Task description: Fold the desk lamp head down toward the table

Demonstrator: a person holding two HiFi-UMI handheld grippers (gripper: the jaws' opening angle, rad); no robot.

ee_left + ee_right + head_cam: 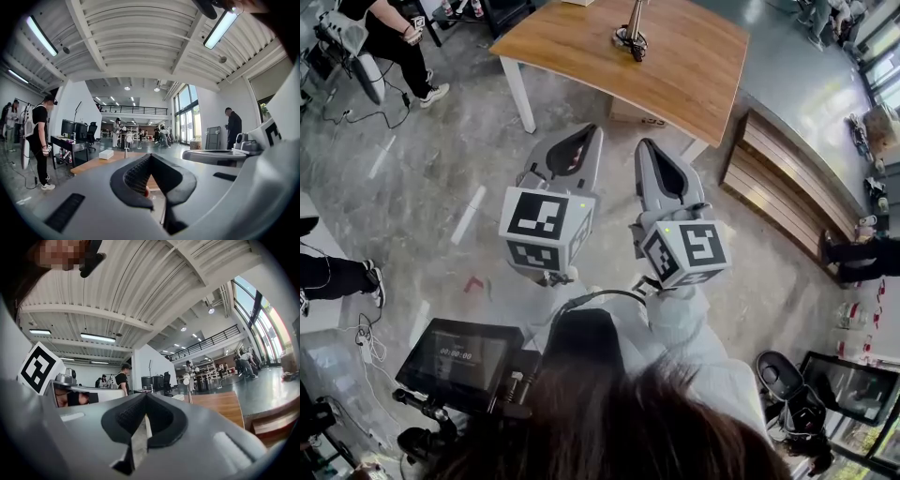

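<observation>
— Looking down from the head view first: where is the desk lamp (pixel 634 36)?
— On the far wooden table (pixel 581 52), well apart from both tools. Only its base and stem show at the top edge. The left hand-held gripper (pixel 587 131) and the right hand-held gripper (pixel 645 144) are side by side over the floor, pointing toward it.
— And the left gripper view?
— Jaws together, nothing between them. Beyond the tips the desk lamp (pixel 126 145) stands upright on the table, a white box (pixel 106 154) near it.
— The right gripper view?
— Jaws pressed together and empty. The desk lamp (pixel 189 386) stands upright ahead.
— So how far along?
— Nowhere yet, I'd judge: the head is not folded and the lamp is untouched. The approach, the grip and the fold are all left.
</observation>
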